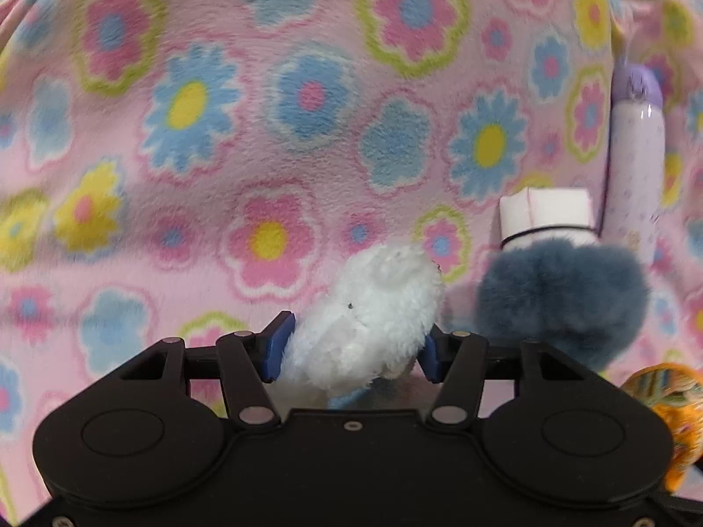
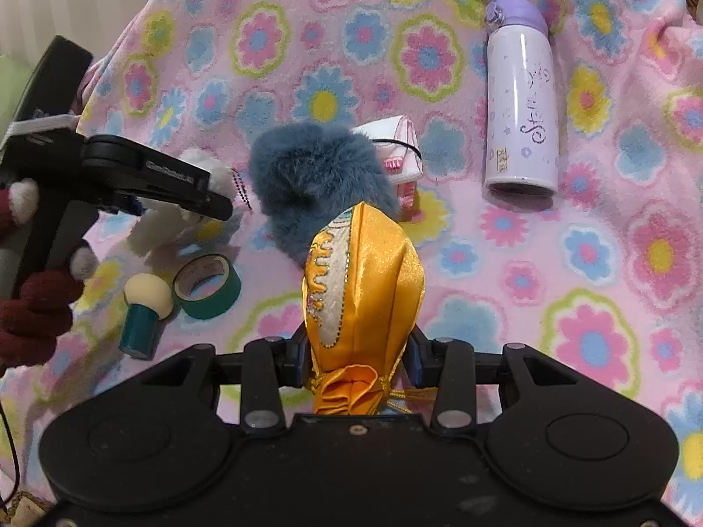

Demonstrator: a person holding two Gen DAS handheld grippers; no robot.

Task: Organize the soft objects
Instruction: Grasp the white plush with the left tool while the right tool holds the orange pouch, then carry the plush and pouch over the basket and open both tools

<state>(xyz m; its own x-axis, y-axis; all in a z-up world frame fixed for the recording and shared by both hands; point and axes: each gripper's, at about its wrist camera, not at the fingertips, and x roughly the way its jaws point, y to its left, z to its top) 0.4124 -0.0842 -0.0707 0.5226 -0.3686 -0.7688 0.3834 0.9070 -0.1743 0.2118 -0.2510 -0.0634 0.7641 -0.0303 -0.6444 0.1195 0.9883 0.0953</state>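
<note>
White plush toy (image 1: 369, 320) sits clamped in the left tongs (image 1: 351, 349) above the flowered blanket (image 1: 263, 131), beside a blue-grey fluffy toy (image 1: 562, 294); right tongs (image 2: 356, 353) grip an orange satin pouch (image 2: 364, 290).

Right gripper (image 2: 358, 358): clamped on orange satin pouch (image 2: 364, 281). Blue-grey fur piece (image 2: 307, 175) just beyond, on floral fleece blanket (image 2: 571, 263). Lilac bottle (image 2: 520, 105) lying at right. Green tape roll (image 2: 206, 285), teal sponge applicator (image 2: 143, 312) at left. Left gripper (image 2: 215, 204) grips white plush (image 2: 175, 219).
</note>
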